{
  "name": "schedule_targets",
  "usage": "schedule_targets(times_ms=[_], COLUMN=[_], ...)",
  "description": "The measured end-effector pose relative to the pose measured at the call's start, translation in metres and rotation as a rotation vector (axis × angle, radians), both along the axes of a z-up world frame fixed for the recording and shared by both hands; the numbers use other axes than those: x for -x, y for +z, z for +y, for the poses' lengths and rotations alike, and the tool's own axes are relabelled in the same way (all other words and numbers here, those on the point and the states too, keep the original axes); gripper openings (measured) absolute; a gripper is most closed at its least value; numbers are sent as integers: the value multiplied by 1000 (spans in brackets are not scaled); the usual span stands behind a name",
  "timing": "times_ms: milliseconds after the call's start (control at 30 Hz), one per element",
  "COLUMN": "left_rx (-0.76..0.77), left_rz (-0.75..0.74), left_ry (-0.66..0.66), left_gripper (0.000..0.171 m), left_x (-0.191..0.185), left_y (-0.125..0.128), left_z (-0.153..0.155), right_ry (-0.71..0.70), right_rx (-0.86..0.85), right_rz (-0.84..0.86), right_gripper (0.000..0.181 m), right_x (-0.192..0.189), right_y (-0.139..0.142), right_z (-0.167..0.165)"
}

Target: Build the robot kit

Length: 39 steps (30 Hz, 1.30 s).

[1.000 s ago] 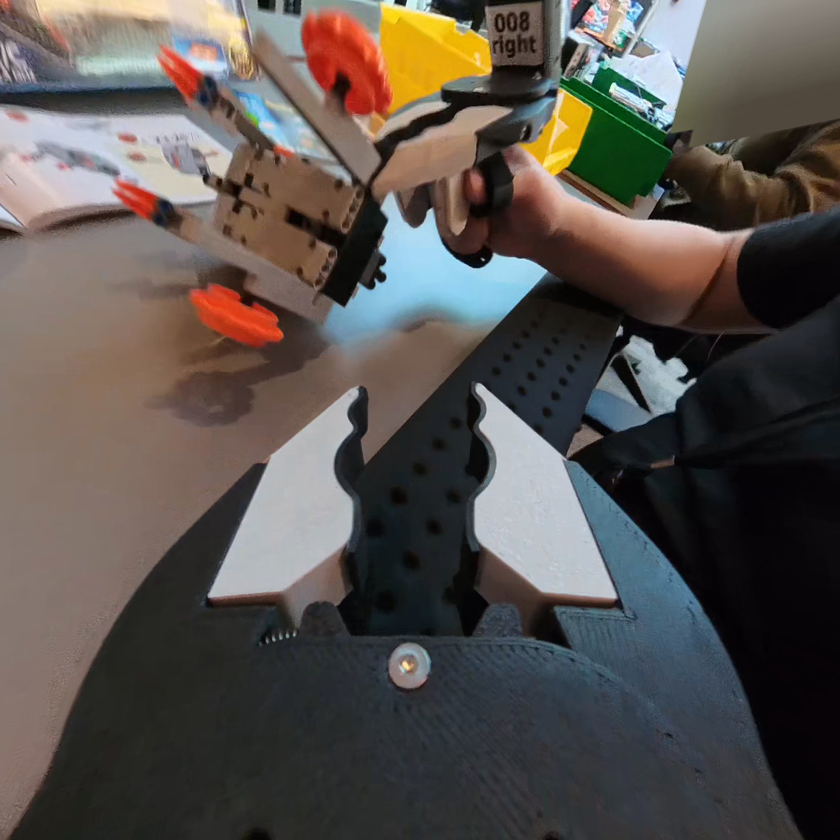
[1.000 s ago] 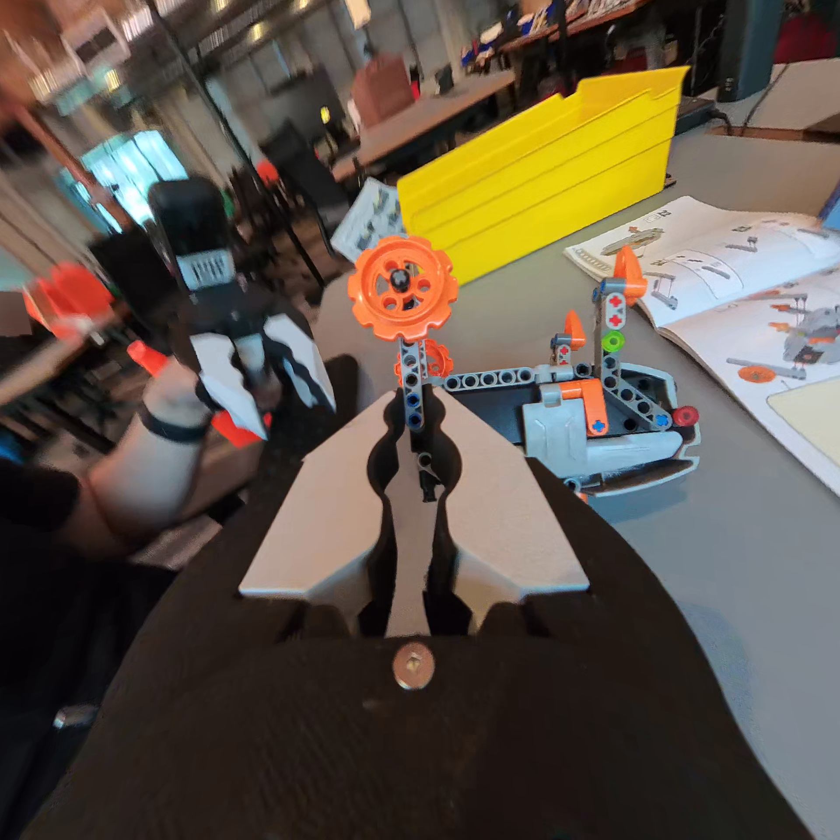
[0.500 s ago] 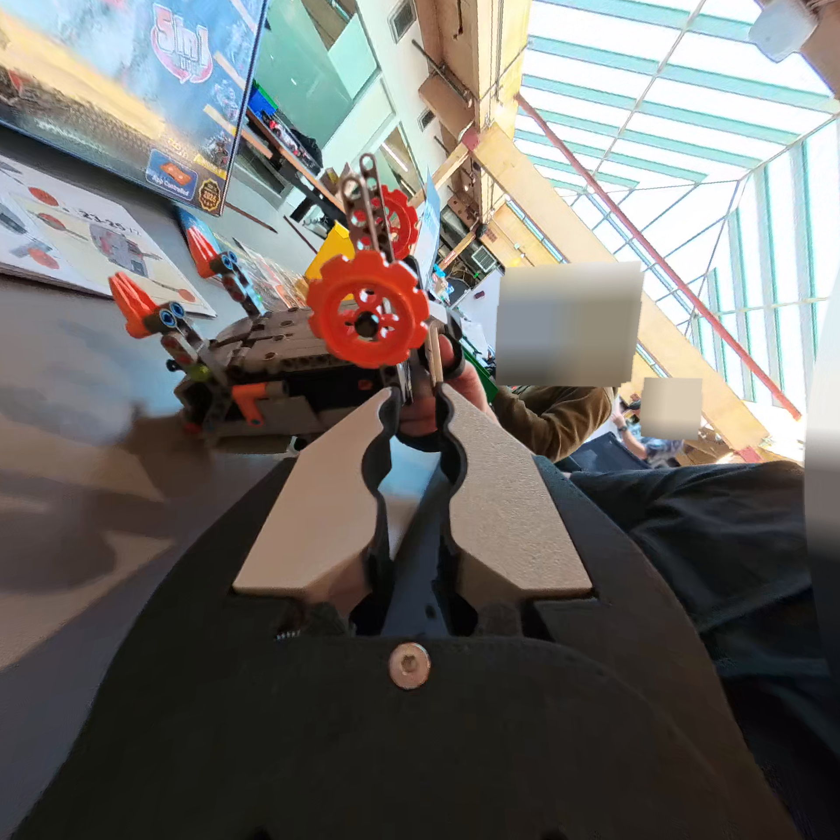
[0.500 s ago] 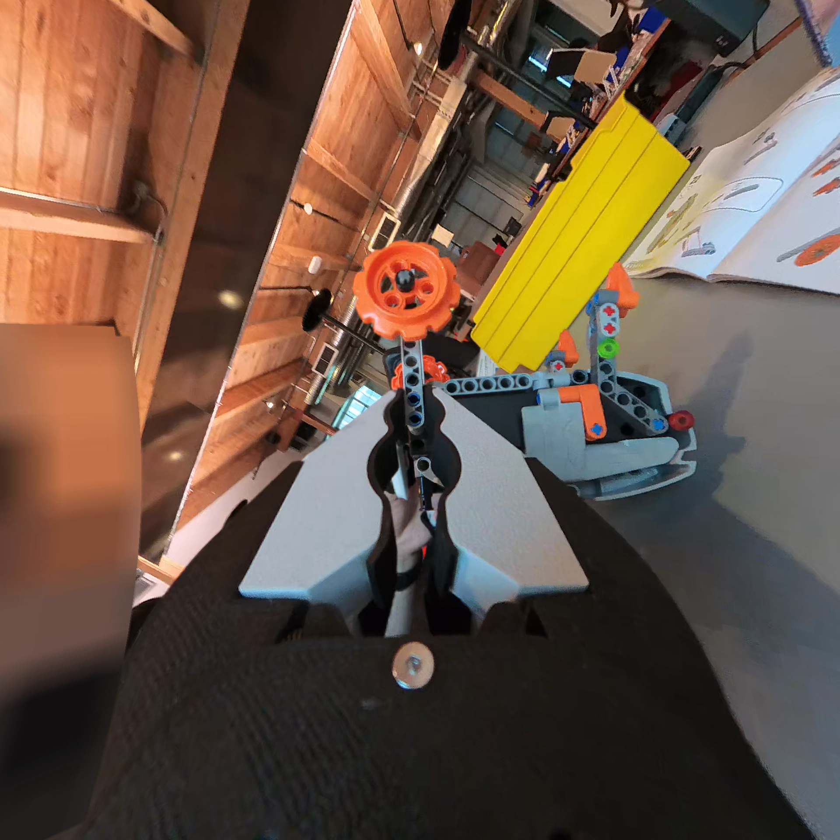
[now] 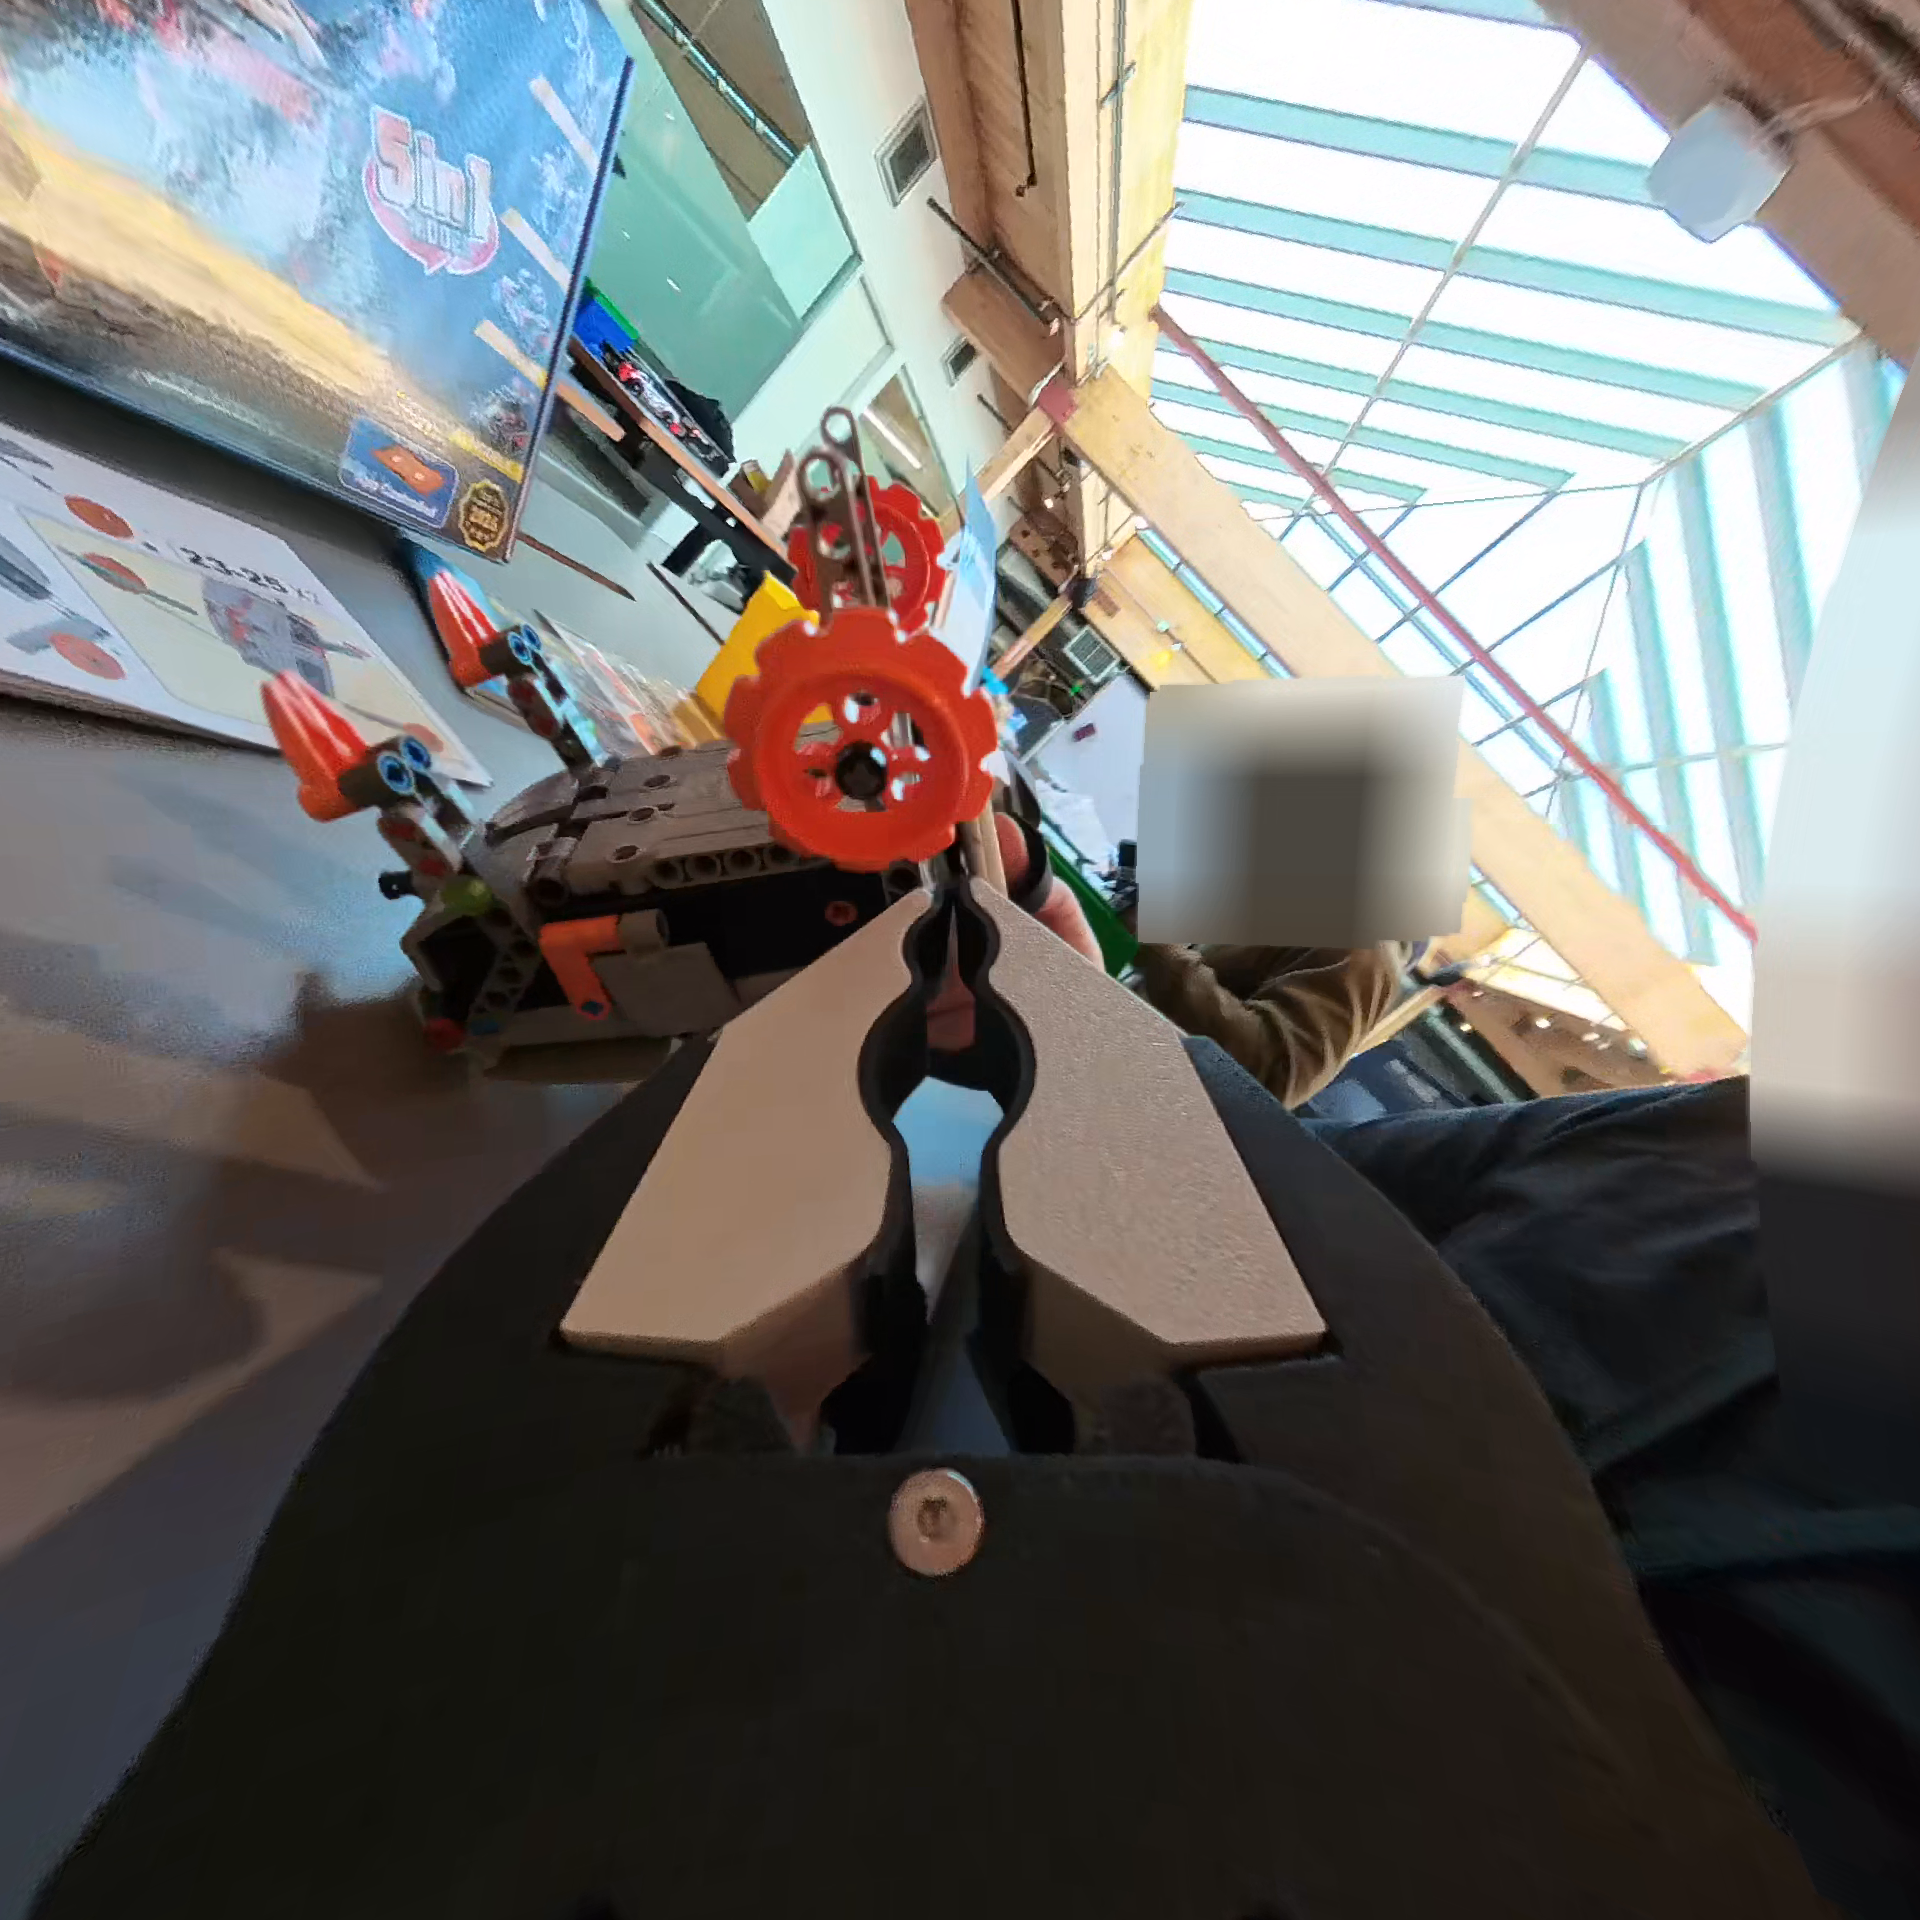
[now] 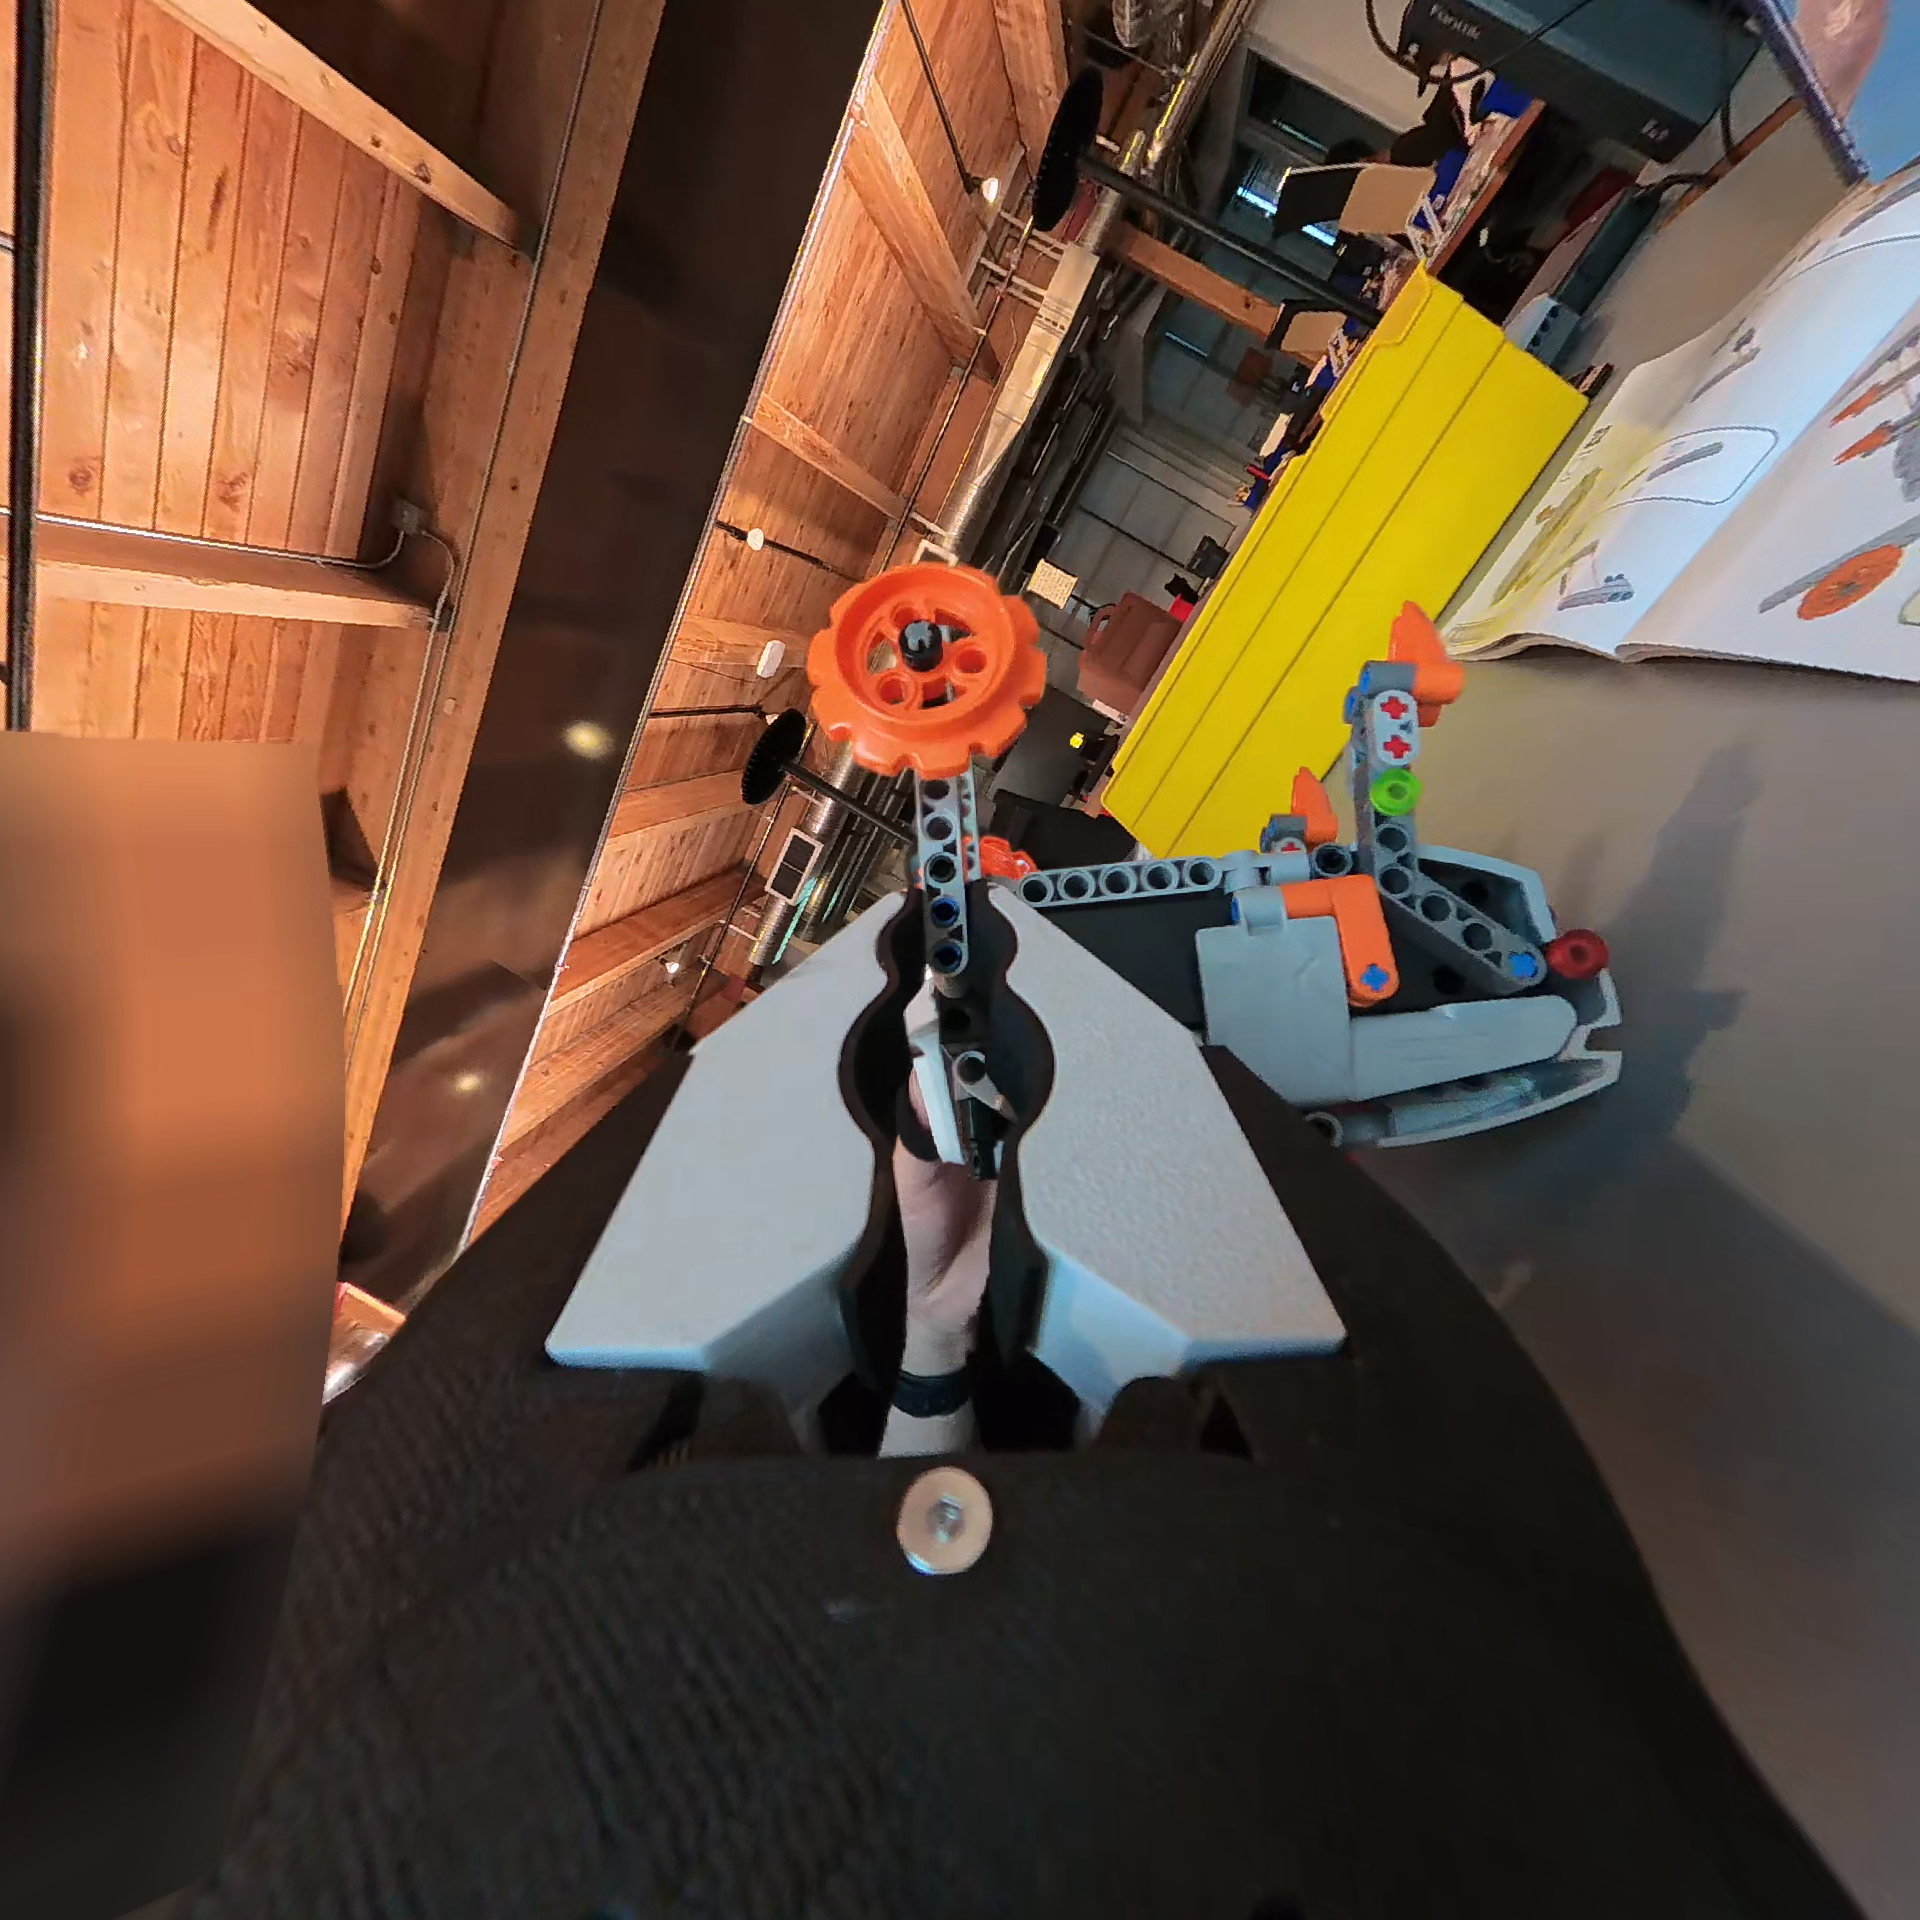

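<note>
Two grippers on one toy brick vehicle (image 6: pixel 1351 997), tilted off the grey table (image 6: pixel 1714 1195). Right gripper (image 6: pixel 956 935) pinches its grey beam under the orange gear (image 6: pixel 925 675); left gripper (image 5: pixel 951 914) jaws nearly closed near the other gear, contents unclear.

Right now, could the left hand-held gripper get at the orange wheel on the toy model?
Probably yes: the orange wheel stands just beyond the left hand-held gripper, nothing between them. Its jaws look closed, so they must open first. The right hand-held gripper grips the wheel's grey beam.
</note>
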<state>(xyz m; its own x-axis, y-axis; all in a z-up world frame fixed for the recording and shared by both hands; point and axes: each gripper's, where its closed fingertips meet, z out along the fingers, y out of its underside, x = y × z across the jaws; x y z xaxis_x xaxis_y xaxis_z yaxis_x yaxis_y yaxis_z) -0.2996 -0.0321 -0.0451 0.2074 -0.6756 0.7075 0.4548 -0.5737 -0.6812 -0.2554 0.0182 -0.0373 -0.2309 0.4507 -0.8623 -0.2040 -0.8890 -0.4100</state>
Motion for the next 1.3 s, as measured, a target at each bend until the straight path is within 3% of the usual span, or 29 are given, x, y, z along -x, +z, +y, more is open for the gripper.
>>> schedule_targets(times_ms=[267,467,600,733,800,900,967,1100,1300], left_rx=[28,31,-6,-71,-105,-114,-96,-113,2], left_rz=[-49,20,180,519,602,579,575,524,274], left_ry=[-49,-14,96,236,287,261,265,287,145], left_gripper=[0,0,0,0,7,14,27,32,14], left_x=[-17,-14,-4,3,5,-1,-1,1,-8], left_y=[0,-4,-11,-27,-28,-28,-30,-23,-20], left_z=[-5,-4,-6,-4,-2,-2,-1,0,3], right_ry=[-4,-12,-12,-6,1,5,5,9,24], right_rx=[12,10,30,36,39,48,46,43,50], right_rz=[6,7,24,28,29,36,36,34,36], right_gripper=[6,6,6,6,6,6,6,6,6], right_x=[4,1,1,4,4,4,4,5,7], right_y=[0,-1,-1,0,-1,-1,-1,-1,-2], right_z=[0,1,1,-1,-2,-2,-2,-3,-8])
